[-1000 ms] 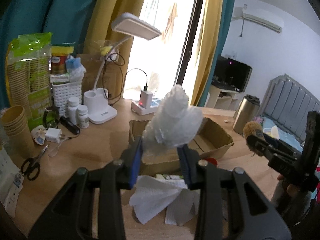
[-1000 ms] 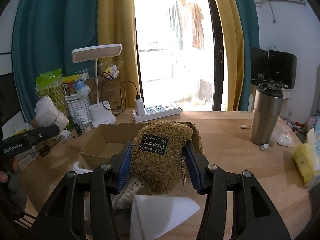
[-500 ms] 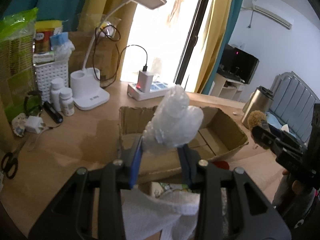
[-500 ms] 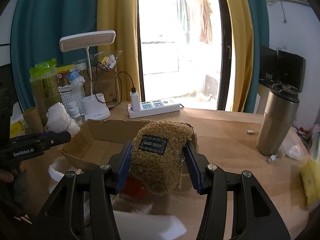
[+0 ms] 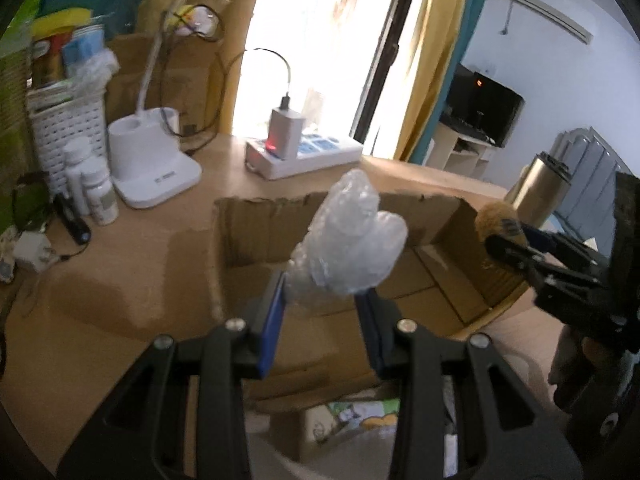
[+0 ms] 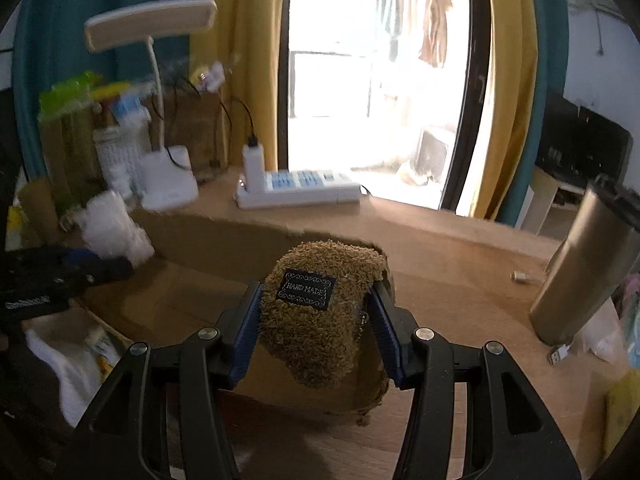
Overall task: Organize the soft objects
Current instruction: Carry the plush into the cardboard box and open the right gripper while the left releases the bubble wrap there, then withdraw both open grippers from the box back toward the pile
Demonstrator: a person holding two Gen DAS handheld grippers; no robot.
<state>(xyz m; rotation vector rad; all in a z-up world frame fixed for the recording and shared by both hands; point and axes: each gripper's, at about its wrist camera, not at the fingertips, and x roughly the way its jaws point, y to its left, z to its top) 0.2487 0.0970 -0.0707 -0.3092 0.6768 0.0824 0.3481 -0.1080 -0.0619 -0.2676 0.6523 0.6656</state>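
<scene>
Crumpled wad of clear bubble wrap (image 5: 350, 240) is pinched at its lower end between the blue pads of the left gripper (image 5: 322, 312), jaws closed part-way onto it, bulk sticking up above the pads. It hangs over the open brown cardboard box (image 5: 432, 276), above the box's near-left part in the left wrist view.

Fuzzy tan-brown knitted pouch with a black "HAND MADE" label (image 6: 320, 312) is clamped between the blue pads of the right gripper (image 6: 316, 332), jaws part-way closed on its sides, label facing the camera. It sits at the box's right edge; in the left wrist view the pouch (image 5: 498, 224) shows at 3 o'clock of the bubble wrap, just over the right wall. In the right wrist view the bubble wrap (image 6: 114, 228) is at 9 o'clock of the pouch, blurred.

Box rests on the light wooden desk (image 5: 120, 280). White crumpled tissue (image 6: 68, 364) lies near the box's front corner, at 8 o'clock of the pouch.

Beyond the box, 12 o'clock: white power strip (image 6: 298, 190) with a plugged-in charger. 10 o'clock: white desk lamp (image 6: 164, 92), white pill bottles (image 5: 96, 194), white lattice basket (image 5: 66, 128). 3 o'clock of the pouch: stainless steel tumbler (image 6: 584, 276), upright on the desk.
</scene>
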